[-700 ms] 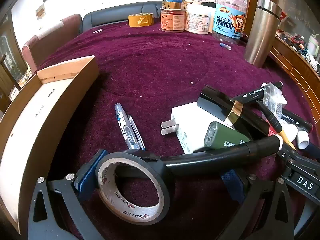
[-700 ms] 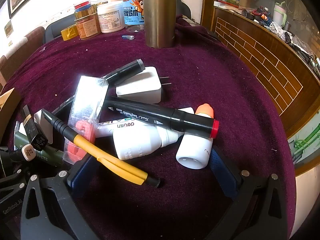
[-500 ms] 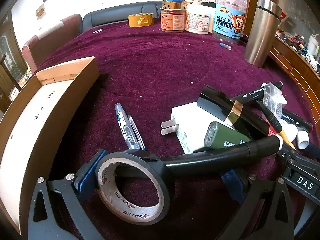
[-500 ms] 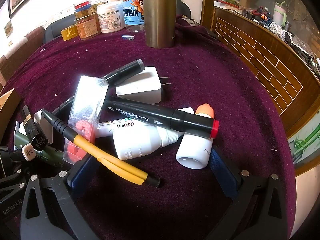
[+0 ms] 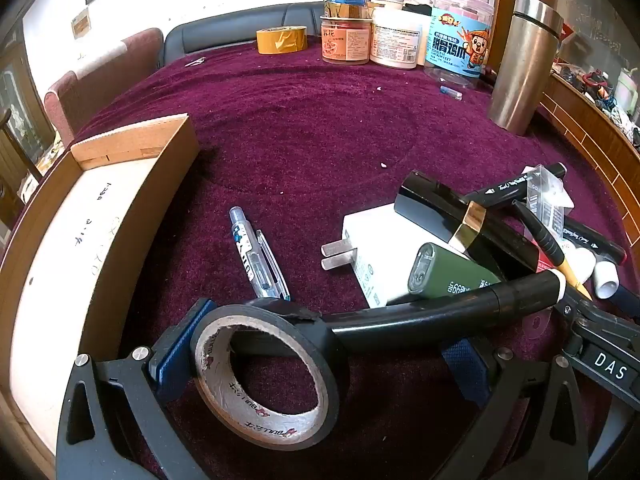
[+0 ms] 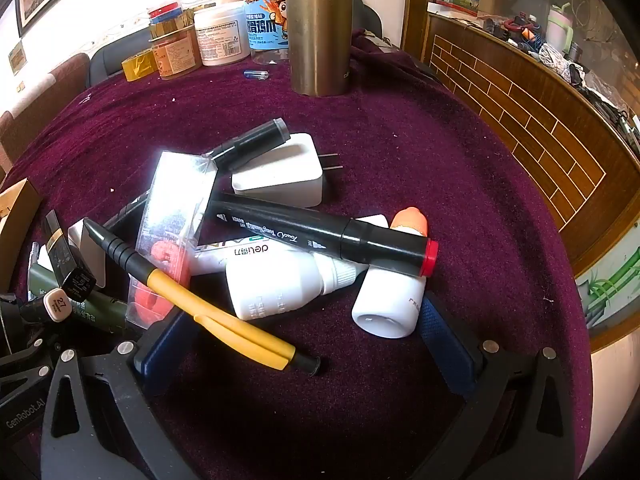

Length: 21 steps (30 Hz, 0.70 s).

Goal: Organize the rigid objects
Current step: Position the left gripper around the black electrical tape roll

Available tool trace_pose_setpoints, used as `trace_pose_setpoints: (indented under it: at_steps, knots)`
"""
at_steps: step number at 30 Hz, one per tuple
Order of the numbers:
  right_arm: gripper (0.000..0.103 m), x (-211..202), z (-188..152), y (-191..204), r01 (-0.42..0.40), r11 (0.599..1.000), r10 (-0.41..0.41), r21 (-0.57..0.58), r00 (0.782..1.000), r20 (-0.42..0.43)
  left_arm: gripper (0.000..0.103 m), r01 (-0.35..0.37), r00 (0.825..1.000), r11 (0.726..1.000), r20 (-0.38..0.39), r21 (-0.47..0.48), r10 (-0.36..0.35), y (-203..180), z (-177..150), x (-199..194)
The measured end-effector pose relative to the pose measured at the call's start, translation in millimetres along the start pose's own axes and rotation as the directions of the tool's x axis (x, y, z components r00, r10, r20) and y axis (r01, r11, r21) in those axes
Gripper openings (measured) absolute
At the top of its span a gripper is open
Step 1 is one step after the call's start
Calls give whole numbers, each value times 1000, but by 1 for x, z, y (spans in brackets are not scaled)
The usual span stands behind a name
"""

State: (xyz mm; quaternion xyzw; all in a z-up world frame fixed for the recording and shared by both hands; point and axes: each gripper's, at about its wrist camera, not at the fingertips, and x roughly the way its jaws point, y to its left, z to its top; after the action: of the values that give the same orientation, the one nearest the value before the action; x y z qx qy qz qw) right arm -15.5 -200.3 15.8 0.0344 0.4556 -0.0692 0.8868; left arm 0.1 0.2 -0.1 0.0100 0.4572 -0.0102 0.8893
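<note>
In the left wrist view a black tape roll (image 5: 264,376) lies flat on the maroon cloth between the wide-apart fingers of my left gripper (image 5: 320,356), close to the left pad (image 5: 180,344). A black marker (image 5: 460,308) rests across the roll. My left gripper is open. In the right wrist view my right gripper (image 6: 308,344) is open too, over a heap: a yellow-and-black pen (image 6: 200,296), a white glue bottle (image 6: 280,284), a red-ended black marker (image 6: 320,232) and an orange-capped white bottle (image 6: 392,288). None of these touches a pad.
An open cardboard box (image 5: 120,216) stands at the left. A blue pen (image 5: 260,256), a white charger (image 5: 380,248), a green case (image 5: 448,276) and a gold-banded black box (image 5: 452,208) lie mid-table. Jars (image 5: 392,40) and a steel flask (image 5: 524,64) stand at the back.
</note>
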Motion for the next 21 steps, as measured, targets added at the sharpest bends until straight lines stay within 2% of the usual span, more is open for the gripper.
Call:
trace_pose_setpoints:
  at_steps: [12, 16, 18, 21]
  knots:
    - [103, 0, -1, 1, -8, 1000, 8, -9, 1000, -1, 102, 1, 1000, 1000, 0, 0, -1, 0, 0, 0]
    - [103, -1, -2, -4, -72, 997, 71, -42, 997, -15, 102, 32, 999, 999, -19, 44, -32, 1, 0, -1]
    - [103, -5, -4, -11, -112, 994, 112, -17, 993, -27, 102, 72, 996, 994, -54, 85, -67, 4, -1, -2]
    - [103, -8, -7, -18, -153, 988, 154, 25, 987, -41, 102, 88, 992, 988, -96, 124, -76, 3, -9, -12]
